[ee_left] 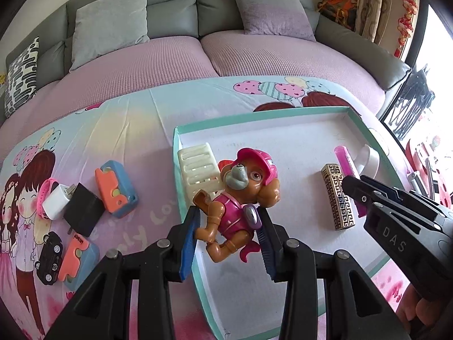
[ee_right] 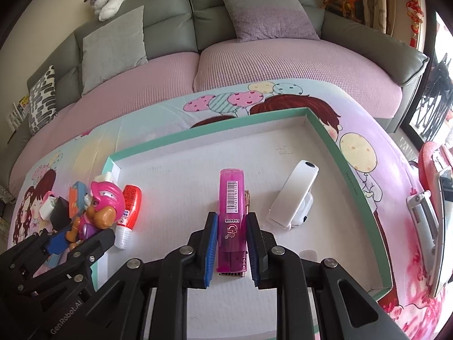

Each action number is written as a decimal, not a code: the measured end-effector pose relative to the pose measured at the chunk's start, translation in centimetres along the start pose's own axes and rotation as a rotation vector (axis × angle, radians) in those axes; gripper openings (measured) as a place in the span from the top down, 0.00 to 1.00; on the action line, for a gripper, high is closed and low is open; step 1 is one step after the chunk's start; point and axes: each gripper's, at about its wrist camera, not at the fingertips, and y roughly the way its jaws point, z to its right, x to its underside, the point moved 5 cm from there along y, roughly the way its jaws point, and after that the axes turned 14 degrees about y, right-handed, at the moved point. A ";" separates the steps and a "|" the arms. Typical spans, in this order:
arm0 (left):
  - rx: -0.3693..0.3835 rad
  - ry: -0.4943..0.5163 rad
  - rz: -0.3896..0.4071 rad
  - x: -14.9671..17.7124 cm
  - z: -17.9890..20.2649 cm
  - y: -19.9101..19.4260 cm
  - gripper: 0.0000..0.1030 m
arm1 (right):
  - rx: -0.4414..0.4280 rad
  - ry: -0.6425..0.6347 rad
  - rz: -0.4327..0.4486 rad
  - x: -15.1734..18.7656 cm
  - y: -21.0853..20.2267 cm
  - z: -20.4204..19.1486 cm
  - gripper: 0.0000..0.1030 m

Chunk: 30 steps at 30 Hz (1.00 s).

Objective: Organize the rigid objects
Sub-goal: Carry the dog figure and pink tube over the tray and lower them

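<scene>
My left gripper (ee_left: 228,218) is shut on a toy dog (ee_left: 243,192) with a pink helmet, held over the left rim of the teal-edged white tray (ee_left: 254,114). The right wrist view shows that same toy dog (ee_right: 104,206) and left gripper (ee_right: 82,235) at the lower left. My right gripper (ee_right: 232,218) is shut on a translucent pink stapler (ee_right: 232,198), low over the tray (ee_right: 198,133) floor. In the left wrist view the right gripper (ee_left: 348,181) stands beside a gold patterned case (ee_left: 338,198). Whether the stapler touches the tray I cannot tell.
In the tray lie a cream slotted rack (ee_left: 198,170), a white device (ee_right: 294,195) and a red tube (ee_right: 130,206). Left of the tray sit orange-blue blocks (ee_left: 116,192), a white charger (ee_left: 56,201), a black charger (ee_left: 82,212) and a black toy car (ee_left: 51,257). A sofa (ee_left: 175,8) stands behind.
</scene>
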 end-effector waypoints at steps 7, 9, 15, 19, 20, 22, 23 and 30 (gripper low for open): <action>-0.008 0.018 -0.028 0.2 0.6 0.8 0.60 | -0.003 -0.011 -0.028 0.2 0.6 0.1 0.79; -0.015 0.020 -0.038 0.3 0.6 1.1 0.60 | 0.008 -0.015 -0.035 0.3 0.8 0.2 0.79; -0.032 0.027 -0.066 0.6 0.9 2.1 0.60 | -0.016 0.002 -0.047 0.3 1.2 0.2 0.79; -0.035 0.026 -0.075 0.6 0.9 2.5 0.60 | -0.020 0.008 -0.047 0.2 1.2 0.2 0.79; -0.036 0.025 -0.074 0.5 0.9 2.4 0.59 | -0.024 0.014 -0.045 0.1 1.1 0.3 0.79; -0.037 0.022 -0.070 0.5 0.8 2.2 0.59 | -0.028 0.018 -0.035 -0.1 0.8 0.3 0.79; -0.040 0.021 -0.068 0.4 0.7 2.1 0.58 | -0.032 0.019 -0.031 -0.2 0.6 0.4 0.79; -0.052 0.018 -0.037 0.1 0.3 1.0 0.40 | -0.036 0.024 -0.015 -0.4 0.1 0.2 0.77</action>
